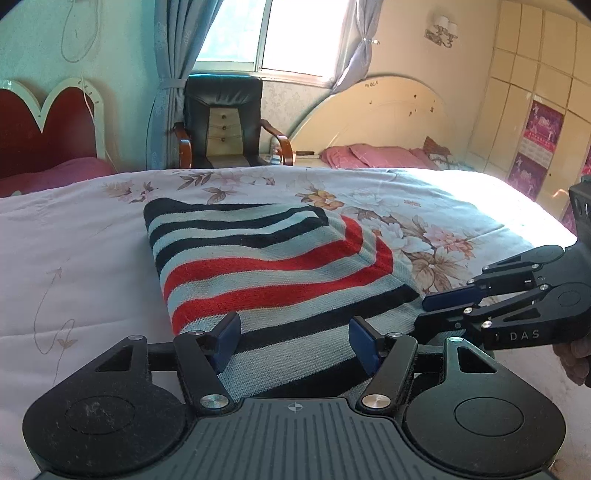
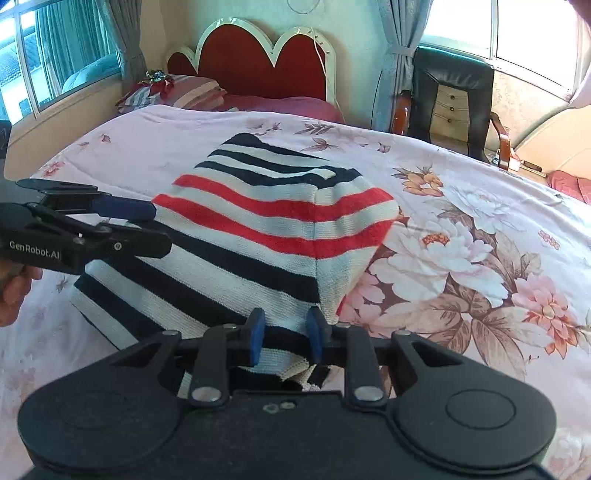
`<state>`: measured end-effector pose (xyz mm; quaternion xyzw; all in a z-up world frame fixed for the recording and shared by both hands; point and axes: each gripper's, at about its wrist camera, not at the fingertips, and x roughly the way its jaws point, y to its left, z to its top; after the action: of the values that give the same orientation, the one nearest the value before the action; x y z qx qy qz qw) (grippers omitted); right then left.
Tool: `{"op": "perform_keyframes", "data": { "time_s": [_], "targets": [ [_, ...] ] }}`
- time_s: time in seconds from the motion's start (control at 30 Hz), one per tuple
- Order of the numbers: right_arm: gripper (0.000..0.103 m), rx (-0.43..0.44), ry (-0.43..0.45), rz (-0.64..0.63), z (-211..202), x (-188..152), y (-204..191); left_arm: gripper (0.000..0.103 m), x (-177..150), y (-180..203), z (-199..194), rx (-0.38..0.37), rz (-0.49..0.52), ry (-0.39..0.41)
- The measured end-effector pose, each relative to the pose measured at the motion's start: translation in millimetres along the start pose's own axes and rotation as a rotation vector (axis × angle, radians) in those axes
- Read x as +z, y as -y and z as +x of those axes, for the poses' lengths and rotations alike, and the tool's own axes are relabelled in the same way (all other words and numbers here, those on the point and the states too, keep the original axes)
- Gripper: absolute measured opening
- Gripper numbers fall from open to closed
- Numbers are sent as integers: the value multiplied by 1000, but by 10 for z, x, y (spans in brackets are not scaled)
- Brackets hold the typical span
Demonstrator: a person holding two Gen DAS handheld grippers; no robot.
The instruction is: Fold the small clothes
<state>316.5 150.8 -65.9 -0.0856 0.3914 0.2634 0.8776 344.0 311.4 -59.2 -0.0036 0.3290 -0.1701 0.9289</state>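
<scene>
- At bottom centre of the right wrist view: right gripper [image 2: 283, 334], jaws narrowed, astride the striped garment's [image 2: 258, 229] near hem; pinch not certain.
- Lower centre of the left view: left gripper [image 1: 294, 341], jaws wide, over the same near hem, holding nothing.
- Beyond both: garment stretching toward frame top, across the floral bedspread [image 2: 480, 221].

Bedroom setup: a bed with a floral quilt [image 1: 424, 236] fills the middle, a red scalloped headboard [image 2: 255, 62] at 12 o'clock in the right wrist view. Black office chair [image 1: 223, 118] sits under a sunlit window [image 1: 280, 33] (grey-blue curtains [image 1: 177, 74] tied back), cream wardrobe [image 1: 535, 92] at 2 o'clock.
</scene>
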Motion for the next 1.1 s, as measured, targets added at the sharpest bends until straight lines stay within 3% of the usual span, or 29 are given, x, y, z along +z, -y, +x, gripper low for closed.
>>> {"op": "perform_keyframes", "data": {
  "time_s": [0.13,0.27,0.4,0.47,0.5,0.57,0.6,0.7,0.87,0.9,0.93,0.97,1.0,1.1],
  "targets": [
    [21,4,18,70,55,-47,97,65,-7,45,-4,25,0,-1],
    [18,8,27,179,-86,-31,170,64,-37,117,-301,30,-32,26],
    [21,29,75,157,-369,-77,119,64,-275,94,-476,112,-54,31],
    [20,45,68,121,-386,-110,69,64,-388,47,-378,134,-79,-33],
    [17,34,49,97,-341,-136,45,64,-436,37,-327,143,-86,-54],
    [22,-51,-11,67,-179,-197,46,65,-511,4,-248,139,-120,-73],
    [23,-51,-28,86,-113,-230,94,65,-535,-11,-237,140,-146,-72],
    [25,-27,-12,166,-124,-279,194,65,-543,50,-322,170,-156,-51],
    [30,-84,50,203,-561,-419,190,65,-575,288,-613,203,-136,-34],
    [40,-93,63,210,-666,-465,198,68,-578,344,-684,209,-138,-27],
    [62,-102,76,222,-789,-514,201,90,-583,413,-796,219,-147,-13],
    [74,-108,92,236,-910,-559,192,102,-591,483,-889,237,-153,6],
    [90,-109,117,245,-1053,-606,173,103,-595,578,-1022,251,-153,42],
    [102,-95,179,246,-1490,-755,52,103,-612,850,-1346,247,-150,78]
  ]
}}
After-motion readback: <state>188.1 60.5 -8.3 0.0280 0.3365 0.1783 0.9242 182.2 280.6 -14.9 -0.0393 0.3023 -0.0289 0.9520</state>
